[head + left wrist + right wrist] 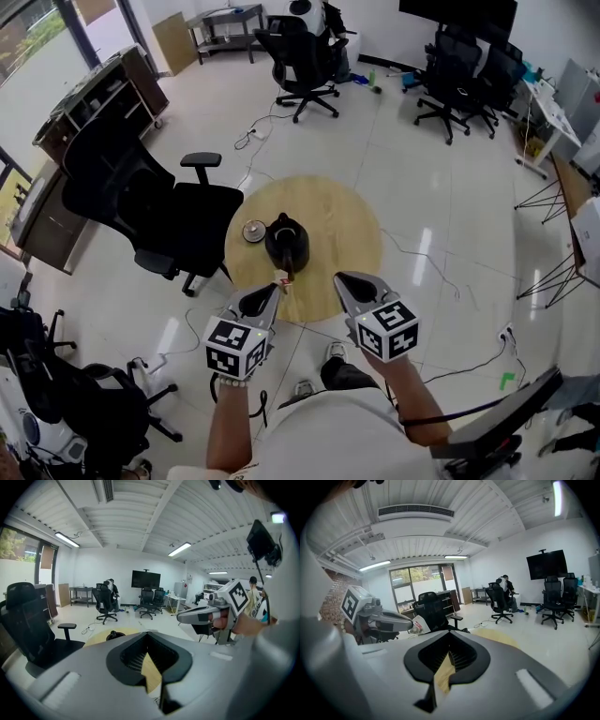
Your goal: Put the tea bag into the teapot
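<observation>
A black teapot (286, 240) stands without its lid on the round wooden table (342, 234); it shows small and far in the left gripper view (112, 635). Its lid (255, 230) lies just left of it. My left gripper (277, 287) hovers at the table's near edge, just short of the pot, shut on a white and red tea bag (281, 278). The right gripper view shows that gripper (410, 626) pinching the tea bag (418, 626). My right gripper (341, 279) is held beside it to the right, shut and empty, apart from the pot.
A black office chair (141, 202) stands close against the table's left side. Cables trail over the tiled floor around the table. More chairs (305, 61) and desks are at the far end. The person's shoes (336, 352) are below the table's near edge.
</observation>
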`<act>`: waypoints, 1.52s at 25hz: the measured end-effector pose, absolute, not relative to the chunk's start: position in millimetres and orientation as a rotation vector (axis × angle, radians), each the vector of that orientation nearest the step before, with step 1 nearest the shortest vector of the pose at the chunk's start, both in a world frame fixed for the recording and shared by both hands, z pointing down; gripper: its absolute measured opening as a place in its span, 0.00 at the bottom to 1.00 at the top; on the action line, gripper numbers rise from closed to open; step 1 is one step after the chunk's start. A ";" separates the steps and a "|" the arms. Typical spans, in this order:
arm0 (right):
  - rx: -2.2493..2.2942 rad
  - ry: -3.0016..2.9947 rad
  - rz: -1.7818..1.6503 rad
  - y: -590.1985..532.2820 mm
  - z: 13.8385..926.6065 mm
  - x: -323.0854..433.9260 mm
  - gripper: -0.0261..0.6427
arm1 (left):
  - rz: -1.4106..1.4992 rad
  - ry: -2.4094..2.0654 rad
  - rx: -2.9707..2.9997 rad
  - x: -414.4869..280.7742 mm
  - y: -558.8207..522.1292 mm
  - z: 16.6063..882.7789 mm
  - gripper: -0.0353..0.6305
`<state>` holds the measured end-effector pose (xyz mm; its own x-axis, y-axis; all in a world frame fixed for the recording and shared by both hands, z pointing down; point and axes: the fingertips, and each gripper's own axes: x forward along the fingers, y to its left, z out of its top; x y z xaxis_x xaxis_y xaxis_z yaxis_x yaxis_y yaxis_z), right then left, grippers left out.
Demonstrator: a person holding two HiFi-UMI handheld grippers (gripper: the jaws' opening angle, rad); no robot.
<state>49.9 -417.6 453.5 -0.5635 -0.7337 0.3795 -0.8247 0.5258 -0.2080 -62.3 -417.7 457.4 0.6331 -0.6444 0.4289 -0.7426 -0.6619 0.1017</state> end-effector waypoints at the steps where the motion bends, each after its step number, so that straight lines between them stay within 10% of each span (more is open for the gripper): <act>1: 1.308 -2.525 0.536 -422.7 453.4 49.1 0.02 | 0.524 -1.129 2.587 -62.4 -422.9 457.3 0.07; 38: 1.161 -2.527 0.640 -543.0 457.1 50.5 0.02 | 0.693 -1.035 2.437 -50.9 -562.6 495.8 0.07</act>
<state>50.5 -543.0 457.1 -0.6348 -0.6420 0.4299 -0.7692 0.5776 -0.2733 -50.9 -562.6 495.8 0.6026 -0.5463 0.5817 -0.7459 -0.6448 0.1671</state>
